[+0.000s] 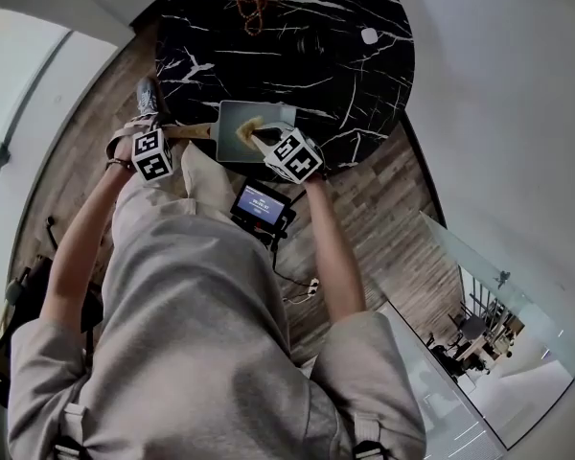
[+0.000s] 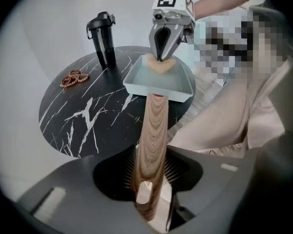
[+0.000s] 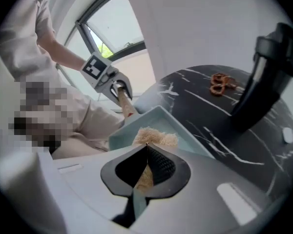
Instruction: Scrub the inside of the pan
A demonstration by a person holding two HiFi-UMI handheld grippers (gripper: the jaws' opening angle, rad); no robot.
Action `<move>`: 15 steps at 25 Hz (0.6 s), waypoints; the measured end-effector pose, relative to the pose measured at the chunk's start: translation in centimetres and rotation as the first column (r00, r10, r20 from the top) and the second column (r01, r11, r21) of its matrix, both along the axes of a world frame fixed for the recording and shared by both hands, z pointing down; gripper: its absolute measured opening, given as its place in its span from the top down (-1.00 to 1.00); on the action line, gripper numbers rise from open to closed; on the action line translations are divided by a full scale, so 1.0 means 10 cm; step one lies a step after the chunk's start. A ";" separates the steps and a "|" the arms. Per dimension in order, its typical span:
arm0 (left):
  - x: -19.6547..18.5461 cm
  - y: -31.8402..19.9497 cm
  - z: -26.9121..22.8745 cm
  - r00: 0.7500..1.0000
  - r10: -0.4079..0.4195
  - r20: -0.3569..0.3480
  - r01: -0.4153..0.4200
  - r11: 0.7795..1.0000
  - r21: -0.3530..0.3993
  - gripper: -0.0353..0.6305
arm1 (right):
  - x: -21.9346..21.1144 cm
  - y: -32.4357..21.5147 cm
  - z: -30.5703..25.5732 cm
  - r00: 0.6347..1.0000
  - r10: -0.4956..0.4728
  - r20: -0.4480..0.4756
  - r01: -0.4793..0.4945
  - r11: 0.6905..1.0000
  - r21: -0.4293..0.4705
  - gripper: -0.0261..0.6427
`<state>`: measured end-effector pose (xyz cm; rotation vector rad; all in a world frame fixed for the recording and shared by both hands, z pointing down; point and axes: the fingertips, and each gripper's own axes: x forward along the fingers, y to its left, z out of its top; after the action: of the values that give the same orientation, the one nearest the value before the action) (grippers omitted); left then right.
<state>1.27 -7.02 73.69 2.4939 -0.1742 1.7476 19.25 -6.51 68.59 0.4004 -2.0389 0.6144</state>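
While left tool [image 2: 149,178] clamps pan handle [image 2: 154,126] and right tool [image 3: 145,165], closed, pinches scrubber [image 3: 154,136] in pan [image 2: 158,90]: round black white-veined marble counter [image 1: 335,56], wood-plank floor [image 1: 393,220], white walls [image 1: 503,84].

A pale beige short-sleeved top [image 1: 201,353] is worn, with a dark band [image 1: 118,164] on the left wrist. Black-and-white marker cubes are borne by the grey left tongs [image 1: 175,133] and right tongs [image 1: 260,138].

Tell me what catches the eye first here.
A pale pan sits at the near edge of a black marble table, its wooden handle clamped in the left gripper. The right gripper, shut on a tan scrubber, holds it inside the pan. A black tumbler stands at the far side.
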 end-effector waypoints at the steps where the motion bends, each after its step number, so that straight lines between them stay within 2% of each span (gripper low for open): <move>1: 0.01 0.02 0.01 1.000 -0.002 -0.001 0.002 1.000 0.000 0.47 | 0.14 -0.08 0.00 0.997 0.050 -0.052 -0.047 0.998 0.045 0.87; 5: 0.02 0.10 0.02 1.000 0.005 0.002 -0.005 1.000 0.005 0.53 | 0.64 -0.33 0.17 0.938 0.195 -0.287 -0.145 0.971 0.188 0.87; 7: 0.04 0.11 -0.01 1.000 0.027 0.001 -0.027 0.999 0.029 0.58 | 0.73 -0.40 0.26 0.906 0.232 -0.354 -0.156 0.961 0.230 0.87; 10: 0.05 0.12 0.01 0.998 0.052 0.021 -0.054 0.997 0.062 0.63 | 0.74 -0.50 0.38 0.881 0.265 -0.392 -0.171 0.951 0.259 0.87; 15: 0.08 0.16 0.03 0.998 0.055 0.023 -0.056 0.997 0.056 0.65 | 0.70 -0.62 0.45 0.866 0.344 -0.364 -0.245 0.925 0.291 0.87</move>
<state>2.03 -5.39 73.94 2.5441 -0.1597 1.8156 26.27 -12.76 73.04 0.9219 -1.6555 0.4223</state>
